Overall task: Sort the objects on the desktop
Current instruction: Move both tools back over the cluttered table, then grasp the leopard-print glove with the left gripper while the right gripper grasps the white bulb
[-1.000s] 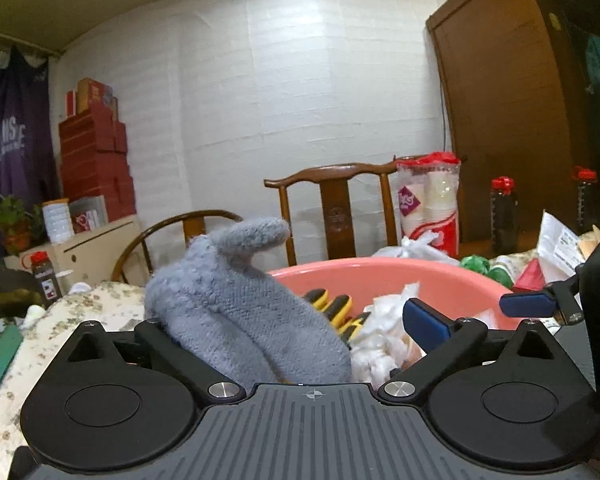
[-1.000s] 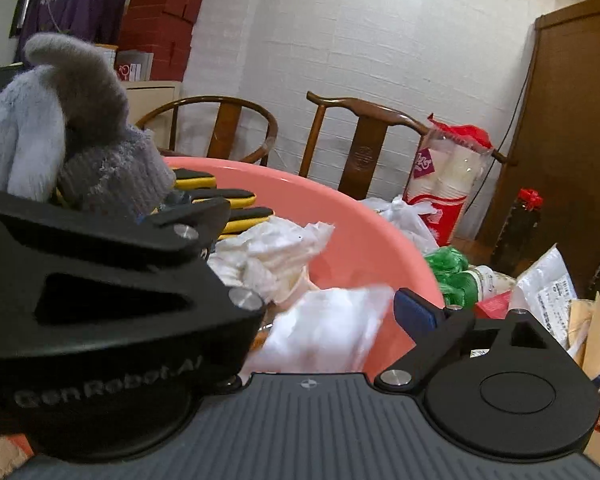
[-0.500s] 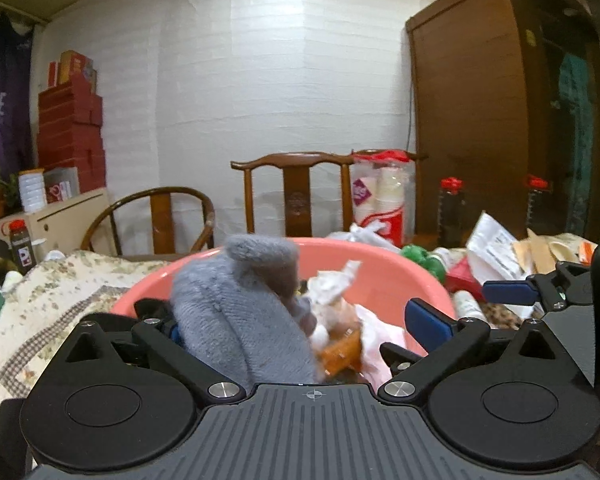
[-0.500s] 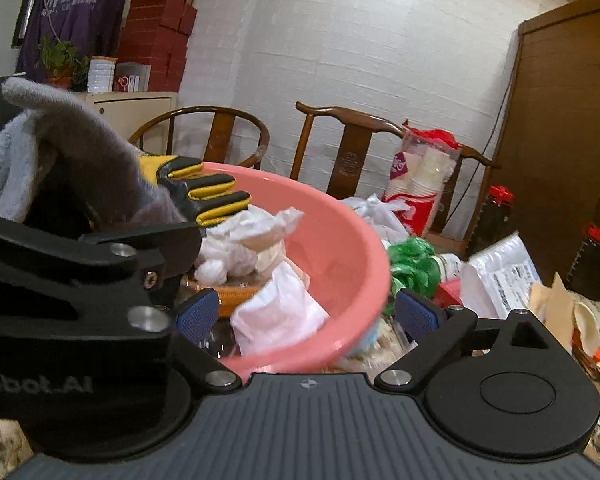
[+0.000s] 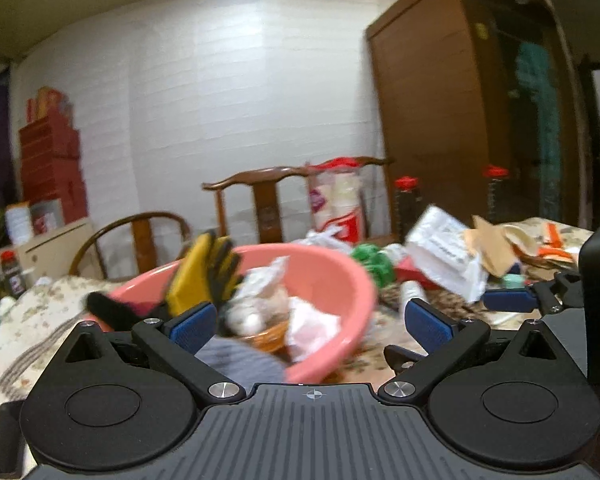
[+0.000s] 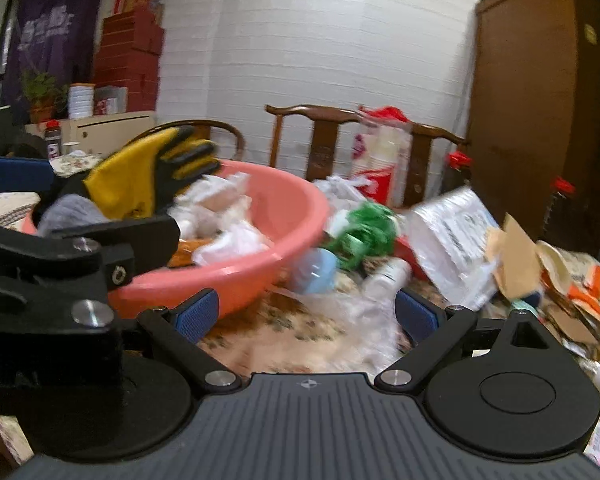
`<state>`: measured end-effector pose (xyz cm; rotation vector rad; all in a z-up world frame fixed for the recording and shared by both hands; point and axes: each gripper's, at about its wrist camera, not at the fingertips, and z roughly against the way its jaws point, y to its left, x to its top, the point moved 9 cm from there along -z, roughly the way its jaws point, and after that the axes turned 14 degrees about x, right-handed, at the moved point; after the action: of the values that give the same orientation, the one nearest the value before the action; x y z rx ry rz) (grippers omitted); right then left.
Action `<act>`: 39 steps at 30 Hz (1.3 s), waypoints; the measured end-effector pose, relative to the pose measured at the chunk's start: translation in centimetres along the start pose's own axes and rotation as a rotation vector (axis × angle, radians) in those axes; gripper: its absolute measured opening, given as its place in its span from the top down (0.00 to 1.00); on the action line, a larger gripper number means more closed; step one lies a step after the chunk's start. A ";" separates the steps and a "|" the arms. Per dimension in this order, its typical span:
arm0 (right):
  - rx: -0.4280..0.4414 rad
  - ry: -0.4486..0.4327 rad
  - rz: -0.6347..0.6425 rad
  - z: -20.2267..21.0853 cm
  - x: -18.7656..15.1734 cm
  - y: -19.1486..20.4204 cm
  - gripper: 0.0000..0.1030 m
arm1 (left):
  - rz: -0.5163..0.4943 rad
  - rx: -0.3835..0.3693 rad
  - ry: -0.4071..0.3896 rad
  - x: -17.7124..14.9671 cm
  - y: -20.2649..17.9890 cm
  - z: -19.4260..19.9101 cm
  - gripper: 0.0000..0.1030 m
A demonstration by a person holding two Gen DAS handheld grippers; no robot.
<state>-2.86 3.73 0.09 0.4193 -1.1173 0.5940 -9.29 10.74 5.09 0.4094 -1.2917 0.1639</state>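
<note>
Motion blur smears the table (image 6: 284,336) clutter; one pink basin (image 5: 340,280) holds one yellow glove (image 5: 204,276), a half-hidden grey sock (image 5: 240,362) and wadded tissues of uncertain number. Both the left gripper (image 5: 312,322) and right gripper (image 6: 306,312) have jaws wide, empty

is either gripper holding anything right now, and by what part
Nothing is held. The left gripper and right gripper are both open and empty; the grey glove lies in the pink basin.

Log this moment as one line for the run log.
left tongs: open, empty | right tongs: open, empty | grey glove: in basin | yellow glove: on basin rim
</note>
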 end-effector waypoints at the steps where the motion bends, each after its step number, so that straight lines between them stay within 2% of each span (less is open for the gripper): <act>1: -0.010 -0.001 -0.013 0.3 -0.3 -0.8 0.07 | -0.010 -0.012 0.001 0.0 -0.9 -0.2 0.00; 8: -0.085 0.002 -0.107 1.7 -3.1 -7.3 0.07 | -0.039 -0.100 -0.003 -0.7 -6.5 -1.4 0.00; 13: -0.159 0.021 -0.159 2.3 -5.3 -11.9 0.07 | -0.070 -0.139 0.021 -1.4 -10.3 -3.7 0.00; 17: -0.217 0.030 -0.197 2.8 -6.4 -15.5 0.07 | -0.085 -0.146 0.058 -1.9 -12.5 -6.6 0.00; 20: -0.221 0.036 -0.222 2.5 -6.4 -17.2 0.07 | -0.083 -0.139 0.049 -1.6 -13.4 -8.3 0.00; 27: -0.331 0.045 -0.199 1.8 -6.6 -20.5 0.07 | -0.101 -0.185 0.098 -2.5 -17.4 -11.7 0.00; 30: -0.398 0.051 -0.201 2.6 -7.5 -22.4 0.07 | -0.148 -0.204 0.108 -3.4 -19.9 -12.4 0.00; 34: -0.472 0.044 -0.227 4.5 -8.4 -25.1 0.07 | -0.207 -0.188 0.117 -4.0 -22.4 -13.9 0.00; 39: -0.502 0.057 -0.285 6.3 -9.8 -28.0 0.07 | -0.206 -0.186 0.176 -5.1 -23.9 -15.8 0.00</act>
<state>7.42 -23.85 -7.05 0.1192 -1.0836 0.0648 11.74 -4.55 -8.04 0.3576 -1.0733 -0.0919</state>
